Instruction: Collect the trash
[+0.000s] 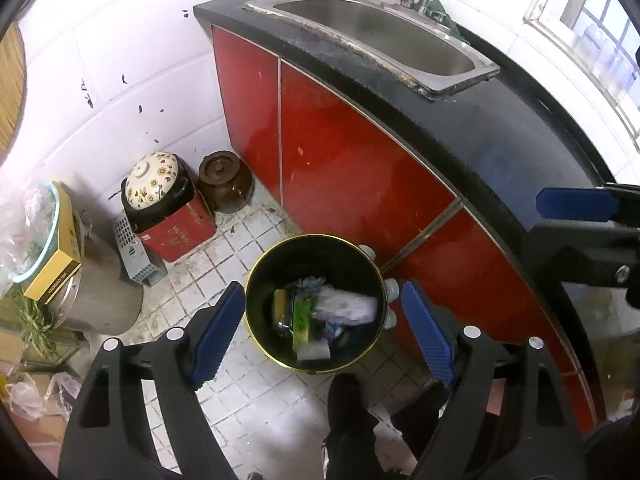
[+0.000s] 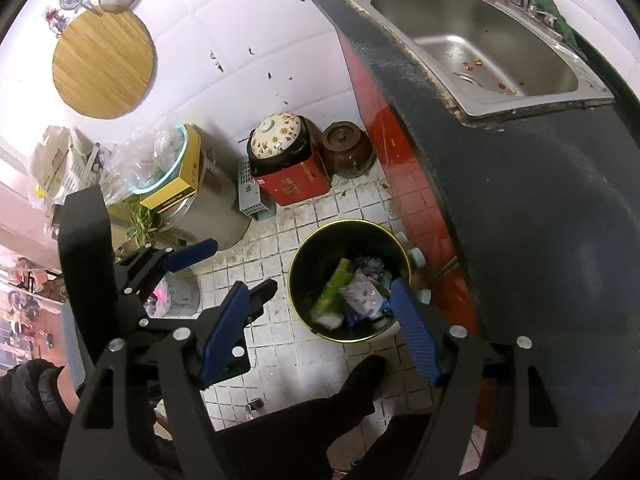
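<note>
Black with a gold rim, the bin (image 1: 316, 304) stands on the tiled floor (image 1: 240, 392) right against the red cabinet (image 1: 352, 168) under the bench (image 1: 500, 132). The trash (image 1: 320, 312) lies inside it: a green wrapper (image 1: 302, 316), a crumpled clear plastic bag (image 1: 346, 304) and some darker scraps beneath. The left gripper (image 1: 320, 332) hangs above the bin with its blue fingers (image 1: 218, 332) spread wide and nothing between them; the bin shows in the gap. The right gripper (image 2: 320, 332) is also over the bin, its fingers (image 2: 416, 332) wide apart and empty, one of them overlapping the bin's rim in the right wrist view. In that same view the left gripper shows at the left, above the floor and beside the bin. A steel sink (image 2: 480, 40) is set into the dark bench, with a few red bits in its basin. Against the white tiled wall, a flowered lid (image 1: 152, 180) rests tilted on a black pot that sits on a red box (image 1: 176, 232), and a brown jar (image 1: 226, 182) stands just beside it at the cabinet's corner. Further left stands a metal pot (image 1: 100, 292) with a yellow box (image 1: 56, 264) on top. A round wooden board (image 2: 104, 68) hangs on the wall. A dark shoe (image 1: 348, 400) is on the floor near the bin.
</note>
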Demonstrator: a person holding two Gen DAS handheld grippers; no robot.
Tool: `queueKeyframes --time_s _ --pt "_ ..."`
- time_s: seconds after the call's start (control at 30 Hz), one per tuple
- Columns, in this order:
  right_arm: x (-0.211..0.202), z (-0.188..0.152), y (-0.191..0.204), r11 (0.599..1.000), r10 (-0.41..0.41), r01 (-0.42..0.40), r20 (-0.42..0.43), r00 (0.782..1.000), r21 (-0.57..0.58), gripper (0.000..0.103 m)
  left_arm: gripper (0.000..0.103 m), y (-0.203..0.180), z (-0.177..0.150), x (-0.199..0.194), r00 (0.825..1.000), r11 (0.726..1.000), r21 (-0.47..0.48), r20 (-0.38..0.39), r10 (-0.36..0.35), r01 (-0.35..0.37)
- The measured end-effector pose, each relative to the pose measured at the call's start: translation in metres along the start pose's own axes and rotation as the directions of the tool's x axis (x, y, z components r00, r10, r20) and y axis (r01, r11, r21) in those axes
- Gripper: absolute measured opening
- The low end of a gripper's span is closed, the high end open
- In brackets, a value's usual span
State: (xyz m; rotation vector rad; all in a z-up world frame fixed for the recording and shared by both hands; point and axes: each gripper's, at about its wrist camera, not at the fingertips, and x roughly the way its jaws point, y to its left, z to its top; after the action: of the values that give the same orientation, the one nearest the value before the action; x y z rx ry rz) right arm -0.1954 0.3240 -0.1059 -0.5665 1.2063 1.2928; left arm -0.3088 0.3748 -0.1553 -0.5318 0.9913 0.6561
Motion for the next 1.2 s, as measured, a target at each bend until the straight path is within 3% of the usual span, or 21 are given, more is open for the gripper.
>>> queueKeyframes --time_s 0.1,0.23,0.3,0.37,0.47,0.53,0.63,0.67,0.77,0.87,0.97,1.07,1.2 --pt "-0.009 -0.005 -0.011 1.0 -0.014 0.013 0.015 1.0 0.022 0.075 0.079 -0.007 0.0 -0.001 1.0 1.0 0.012 -0.006 -0.006 0.006" --pt "-0.037 -0.02 -0.039 0.995 -0.067 0.063 0.05 0.996 0.074 0.084 0.095 -0.031 0.01 -0.007 1.0 0.999 0.053 -0.003 -0.006 0.006" --pt "-0.061 -0.035 -0.06 0.987 -0.117 0.107 0.083 0.99 0.116 0.088 0.096 -0.048 0.018 -0.009 1.0 0.997 0.08 -0.004 -0.006 0.007" --pt "-0.086 -0.051 -0.08 0.976 -0.176 0.157 0.118 0.977 0.154 0.092 0.096 -0.078 0.031 -0.013 0.999 0.99 0.133 -0.001 -0.035 0.034" --pt "-0.136 -0.089 -0.116 0.929 -0.318 0.269 0.174 0.932 0.255 0.095 0.096 -0.124 0.048 -0.018 0.995 0.97 0.223 -0.01 -0.097 0.096" --pt "-0.175 -0.122 -0.146 0.864 -0.436 0.353 0.181 0.882 0.359 0.096 0.096 -0.162 0.057 -0.025 0.989 0.945 0.297 -0.009 -0.145 0.141" --pt "-0.222 -0.171 -0.18 0.757 -0.554 0.416 0.159 0.817 0.503 0.096 0.096 -0.237 0.065 -0.04 0.973 0.88 0.426 -0.001 -0.232 0.211" --pt "-0.243 -0.195 -0.194 0.702 -0.597 0.427 0.142 0.79 0.57 0.096 0.096 -0.256 0.065 -0.044 0.967 0.86 0.454 -0.008 -0.257 0.232" --pt "-0.283 -0.251 -0.224 0.561 -0.673 0.44 0.078 0.735 0.701 0.096 0.096 -0.321 0.06 -0.056 0.944 0.786 0.545 -0.028 -0.33 0.291" --pt "-0.31 -0.299 -0.244 0.441 -0.712 0.433 0.013 0.702 0.786 0.096 0.096 -0.378 0.047 -0.067 0.938 0.728 0.626 -0.014 -0.346 0.278" --pt "-0.325 -0.333 -0.258 0.368 -0.73 0.419 -0.022 0.683 0.83 0.096 0.096 -0.418 0.032 -0.073 0.929 0.688 0.661 -0.036 -0.368 0.299" --pt "-0.333 -0.359 -0.274 0.32 -0.733 0.405 -0.047 0.678 0.856 0.096 0.096 -0.446 0.017 -0.074 0.926 0.645 0.698 -0.073 -0.371 0.313" --pt "-0.339 -0.378 -0.282 0.294 -0.726 0.38 -0.053 0.685 0.877 0.096 0.096 -0.47 0.002 -0.069 0.932 0.601 0.74 -0.096 -0.35 0.302"
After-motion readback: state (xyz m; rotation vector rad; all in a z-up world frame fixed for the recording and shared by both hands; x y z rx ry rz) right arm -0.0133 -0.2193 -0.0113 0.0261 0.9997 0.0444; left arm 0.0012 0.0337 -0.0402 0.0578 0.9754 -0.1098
